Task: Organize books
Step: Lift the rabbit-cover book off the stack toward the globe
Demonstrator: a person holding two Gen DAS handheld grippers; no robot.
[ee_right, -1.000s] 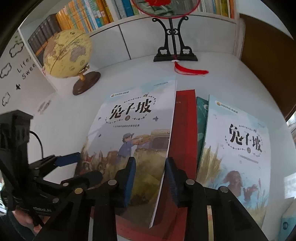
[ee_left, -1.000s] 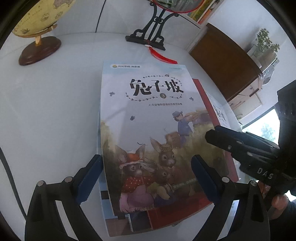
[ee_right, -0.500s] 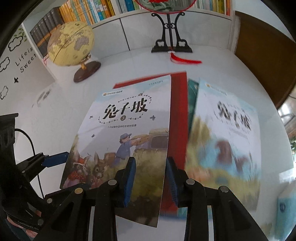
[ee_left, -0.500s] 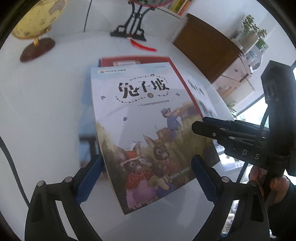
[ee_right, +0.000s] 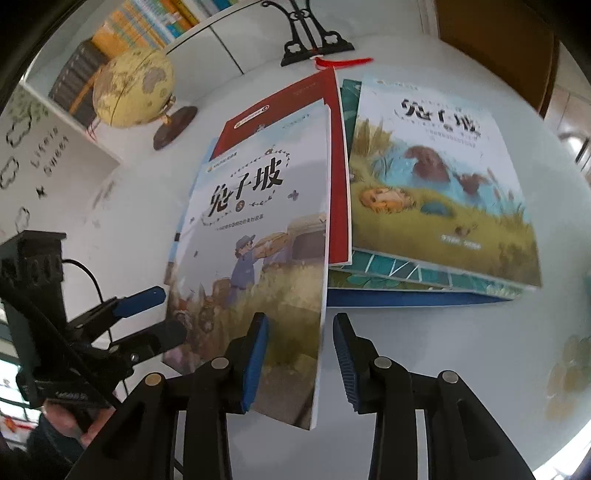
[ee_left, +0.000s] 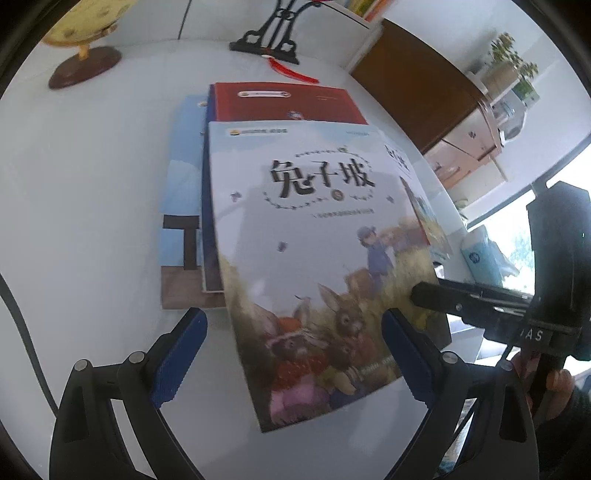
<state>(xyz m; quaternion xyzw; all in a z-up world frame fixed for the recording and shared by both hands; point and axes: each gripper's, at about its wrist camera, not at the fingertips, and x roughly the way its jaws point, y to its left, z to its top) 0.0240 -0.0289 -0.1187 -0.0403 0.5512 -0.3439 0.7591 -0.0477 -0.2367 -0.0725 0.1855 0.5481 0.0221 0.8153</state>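
A rabbit picture book (ee_left: 314,251) (ee_right: 258,236) is held raised above the white table. My right gripper (ee_right: 299,354) is shut on its right edge; its fingers (ee_left: 443,291) show at the right in the left wrist view. My left gripper (ee_left: 293,354) is open, its blue pads either side of the book's near end without touching. Below lie a red book (ee_left: 284,101) (ee_right: 338,184) and a pale blue book (ee_left: 181,206). To the right a second rabbit book (ee_right: 439,177) tops a stack with a teal book (ee_right: 388,271).
A globe (ee_right: 135,86) on a wooden base (ee_left: 85,68) and a black ornament stand (ee_left: 269,44) with a red tassel stand at the table's back. Bookshelves (ee_right: 147,26) line the wall. A brown cabinet (ee_left: 413,77) is right of the table. A blue tissue pack (ee_left: 480,254) lies near the right edge.
The rabbit book has been lifted and drawn nearer in my right gripper, uncovering the red and pale blue books beneath. My left gripper stays open.
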